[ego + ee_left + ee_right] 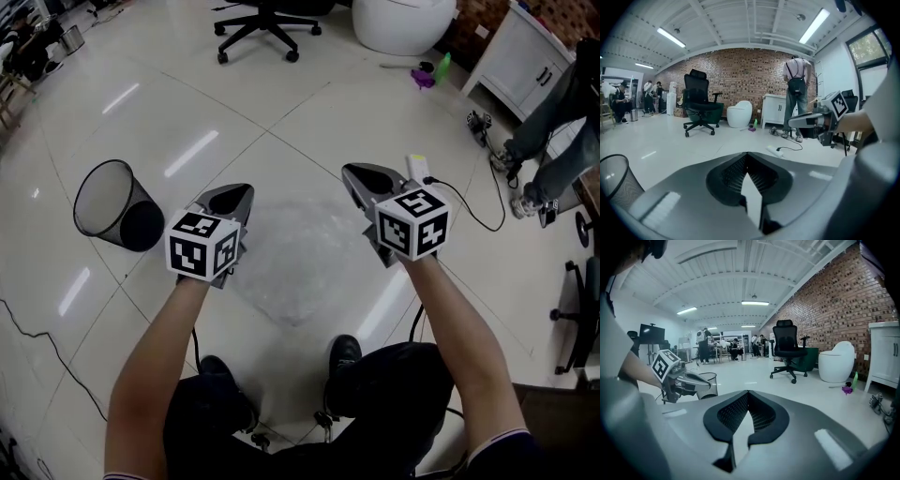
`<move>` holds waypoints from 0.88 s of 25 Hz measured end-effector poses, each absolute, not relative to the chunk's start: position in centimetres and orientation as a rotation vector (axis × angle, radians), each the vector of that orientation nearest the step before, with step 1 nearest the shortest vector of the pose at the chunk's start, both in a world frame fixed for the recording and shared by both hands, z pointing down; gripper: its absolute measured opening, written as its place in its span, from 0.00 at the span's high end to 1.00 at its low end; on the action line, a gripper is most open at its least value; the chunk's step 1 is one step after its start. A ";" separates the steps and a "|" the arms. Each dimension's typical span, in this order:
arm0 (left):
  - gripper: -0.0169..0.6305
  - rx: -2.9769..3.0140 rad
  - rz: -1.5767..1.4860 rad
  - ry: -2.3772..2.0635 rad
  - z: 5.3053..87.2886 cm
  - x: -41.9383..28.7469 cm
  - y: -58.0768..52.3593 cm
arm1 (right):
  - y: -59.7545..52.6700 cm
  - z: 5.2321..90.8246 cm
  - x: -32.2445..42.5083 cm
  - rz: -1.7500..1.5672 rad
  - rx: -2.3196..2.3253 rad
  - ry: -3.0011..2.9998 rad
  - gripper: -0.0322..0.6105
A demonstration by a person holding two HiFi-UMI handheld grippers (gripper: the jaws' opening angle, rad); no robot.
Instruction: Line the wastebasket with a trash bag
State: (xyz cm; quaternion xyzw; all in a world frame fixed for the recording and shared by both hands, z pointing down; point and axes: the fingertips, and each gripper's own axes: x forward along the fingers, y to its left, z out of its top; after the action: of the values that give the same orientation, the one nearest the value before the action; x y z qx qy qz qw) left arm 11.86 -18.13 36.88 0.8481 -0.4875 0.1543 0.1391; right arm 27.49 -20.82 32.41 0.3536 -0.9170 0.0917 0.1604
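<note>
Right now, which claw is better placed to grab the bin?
Left, probably. The left claw hangs nearer the bin; the right claw is across the bag from it.

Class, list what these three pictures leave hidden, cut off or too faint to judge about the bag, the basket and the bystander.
1. Bag, head view: clear film on the shiny floor; its edges and mouth are too faint to trace.
2. Basket, left gripper view: cut off by the picture's edge. In the right gripper view it is partly behind the left gripper.
3. Person, head view: only the legs show, cut off by the right edge.
</note>
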 end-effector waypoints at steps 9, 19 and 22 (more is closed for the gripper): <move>0.96 2.314 0.515 -1.407 44.7 9.0 -21.9 | -25.0 40.1 29.3 0.373 1.052 -2.509 0.95; 0.96 2.201 0.654 -1.432 52.8 5.8 -24.8 | -27.0 48.5 31.4 0.431 1.070 -2.379 0.95; 0.95 2.167 0.698 -1.425 55.4 5.1 -25.3 | -27.8 50.3 32.0 0.443 1.083 -2.349 0.95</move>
State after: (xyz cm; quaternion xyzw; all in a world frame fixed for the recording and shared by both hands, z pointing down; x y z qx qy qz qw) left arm 5.07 -25.27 55.36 0.7858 -0.5170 0.2533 0.2259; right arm 32.01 -27.80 50.32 0.3989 -0.8653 0.1632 0.2560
